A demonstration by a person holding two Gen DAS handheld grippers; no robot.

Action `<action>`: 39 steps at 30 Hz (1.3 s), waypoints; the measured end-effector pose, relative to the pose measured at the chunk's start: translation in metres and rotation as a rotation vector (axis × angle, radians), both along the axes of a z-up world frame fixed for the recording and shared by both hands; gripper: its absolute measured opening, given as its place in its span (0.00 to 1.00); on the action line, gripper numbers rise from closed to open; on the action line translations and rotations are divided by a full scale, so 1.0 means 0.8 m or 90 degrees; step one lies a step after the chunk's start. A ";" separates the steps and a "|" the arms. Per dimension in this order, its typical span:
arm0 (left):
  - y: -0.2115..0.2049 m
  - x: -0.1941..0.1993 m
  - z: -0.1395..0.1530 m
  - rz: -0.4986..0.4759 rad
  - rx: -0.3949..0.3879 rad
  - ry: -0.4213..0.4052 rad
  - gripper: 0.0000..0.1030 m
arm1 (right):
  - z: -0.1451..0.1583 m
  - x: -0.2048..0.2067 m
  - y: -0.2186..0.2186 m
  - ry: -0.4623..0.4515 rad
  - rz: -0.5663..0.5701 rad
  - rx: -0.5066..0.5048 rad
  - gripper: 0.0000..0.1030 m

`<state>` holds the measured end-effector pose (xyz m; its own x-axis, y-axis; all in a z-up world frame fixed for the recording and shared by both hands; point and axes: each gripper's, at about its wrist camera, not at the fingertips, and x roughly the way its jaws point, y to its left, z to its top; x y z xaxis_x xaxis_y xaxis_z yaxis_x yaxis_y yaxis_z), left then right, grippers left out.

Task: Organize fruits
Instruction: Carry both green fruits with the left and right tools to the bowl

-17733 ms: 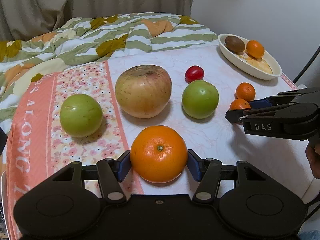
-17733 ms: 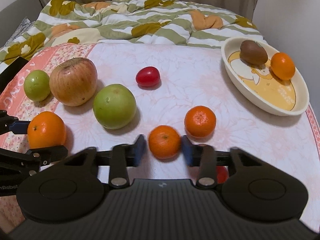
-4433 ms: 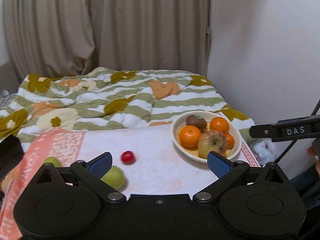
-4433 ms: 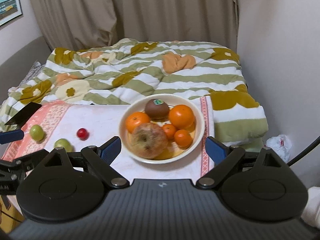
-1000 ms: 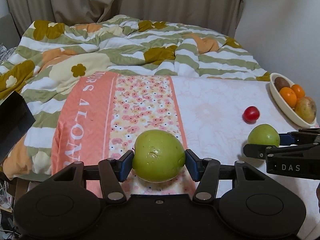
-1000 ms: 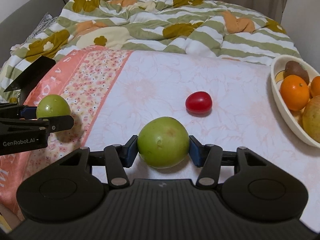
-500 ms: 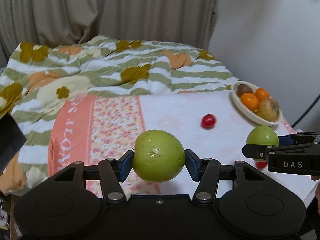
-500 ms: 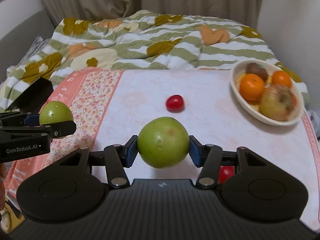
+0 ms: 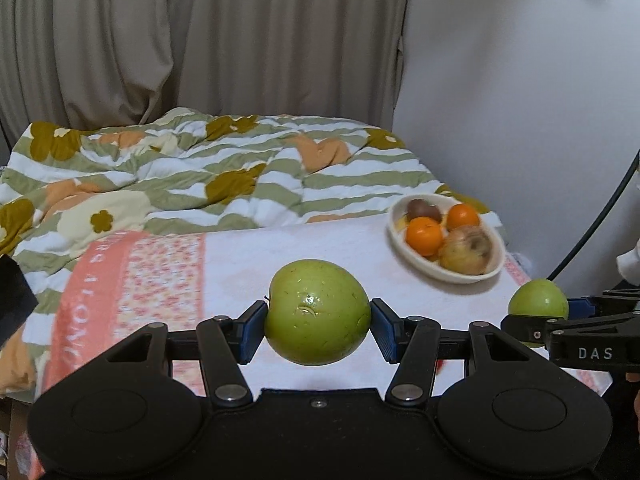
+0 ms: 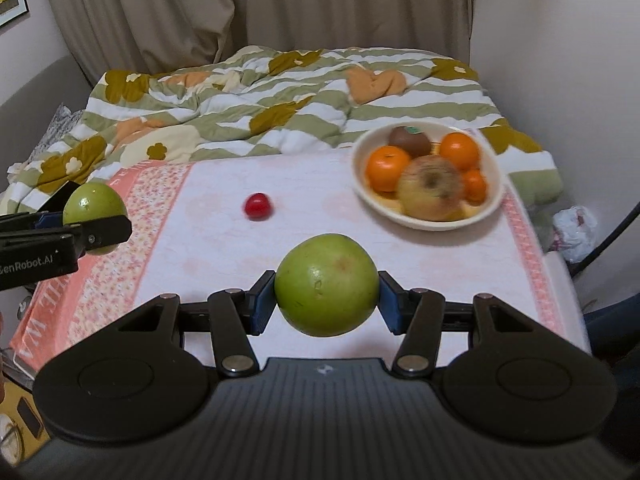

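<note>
Green apples [image 9: 318, 312] [image 10: 327, 285] sit clamped in both claws.

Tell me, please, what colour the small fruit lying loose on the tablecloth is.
Red; the right wrist view shows it best.

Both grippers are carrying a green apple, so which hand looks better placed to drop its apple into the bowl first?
Probably the right gripper: its green apple hangs nearer the white bowl. The left gripper, shut on its own apple, is over the table's far left side.
</note>
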<state>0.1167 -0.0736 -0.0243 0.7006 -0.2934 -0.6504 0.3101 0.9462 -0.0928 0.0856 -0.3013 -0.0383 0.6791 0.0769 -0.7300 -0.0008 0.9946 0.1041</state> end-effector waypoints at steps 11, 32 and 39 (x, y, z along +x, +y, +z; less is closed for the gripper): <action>-0.119 0.017 0.014 0.016 -0.035 -0.018 0.58 | 0.024 0.015 -0.122 -0.035 0.038 -0.028 0.66; -0.215 0.193 -0.037 -0.030 0.008 0.027 0.58 | -0.009 0.166 -0.202 -0.021 -0.001 -0.011 0.66; -0.226 0.249 -0.068 -0.046 0.022 0.053 0.58 | -0.033 0.205 -0.204 0.007 -0.016 -0.002 0.66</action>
